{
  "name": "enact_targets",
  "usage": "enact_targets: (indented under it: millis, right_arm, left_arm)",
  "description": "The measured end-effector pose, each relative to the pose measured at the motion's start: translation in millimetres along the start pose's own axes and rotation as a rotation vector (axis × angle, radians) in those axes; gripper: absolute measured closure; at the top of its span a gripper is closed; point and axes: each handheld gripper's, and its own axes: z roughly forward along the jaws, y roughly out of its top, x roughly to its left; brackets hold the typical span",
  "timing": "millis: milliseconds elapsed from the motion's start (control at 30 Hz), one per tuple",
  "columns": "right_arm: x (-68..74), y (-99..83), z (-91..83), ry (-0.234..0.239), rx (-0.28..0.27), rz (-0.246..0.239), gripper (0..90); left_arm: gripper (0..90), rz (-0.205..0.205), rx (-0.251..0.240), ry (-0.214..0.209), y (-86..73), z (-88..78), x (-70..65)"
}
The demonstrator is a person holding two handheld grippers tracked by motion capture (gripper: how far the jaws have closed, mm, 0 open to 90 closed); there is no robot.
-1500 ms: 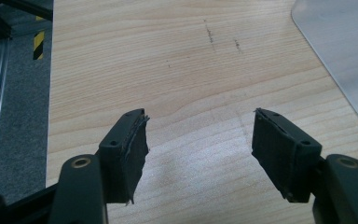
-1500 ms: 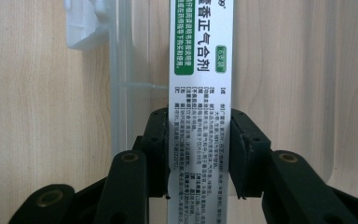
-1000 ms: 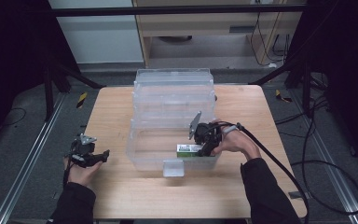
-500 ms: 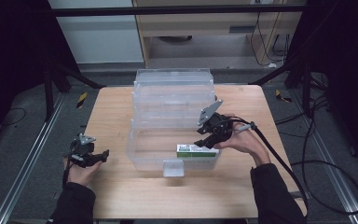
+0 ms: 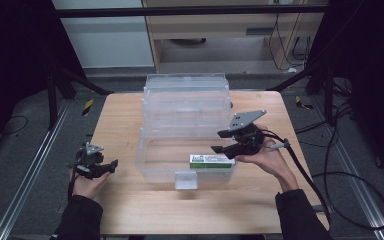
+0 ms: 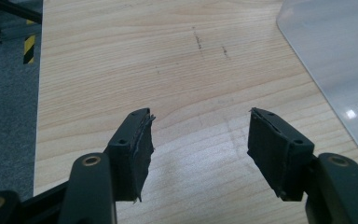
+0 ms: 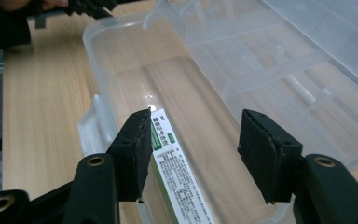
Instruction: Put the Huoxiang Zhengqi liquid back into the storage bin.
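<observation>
Nearest the person, left gripper rests low on the wooden table, well left of the clear bin. Its jaws have just been closing a little but stand wide apart w/ nothing between them, bare wood under them in the left gripper view.

Next out, the small box, white w/ green label, lies flat on the floor of the clear bin, against the front wall near the right corner. Long axis runs left-right across the table, parallel to that front wall; green end points left. In the right gripper view the box runs away from the camera, green end farthest.

Right gripper hangs above the box, just right of it, jaws have just been opening, nothing between the pads, box lies free below.

Handling, as a guess: a light cardboard carton, stiff enough but it'd dent under a hard squeeze; printed faces prob. a bit slick. Best hold is across the narrow width around mid-length, pads on the two long sides, so it doesn't swing. Front wall sits close to one long side, so a jaw needs room there; may need to nudge it inward first.

Farthest, the bin's lid, clear plastic, lies open behind it toward the far edge.
</observation>
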Motion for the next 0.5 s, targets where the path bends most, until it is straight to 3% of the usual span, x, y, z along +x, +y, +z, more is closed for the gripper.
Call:
enact_targets:
  millis: [133,500]
  right_arm:
    - [5.5,-4.7,-5.1,-0.020,-0.047,0.007,41.2]
    - [12.4,-15.0,2.0,-0.031,-0.068,0.024,38.7]
  left_arm:
    - [39.7,0.006,-0.009,-0.016,1.5,-0.3,-2.2]
    - [42.8,0.023,-0.060,-0.046,8.7,-11.6,-6.3]
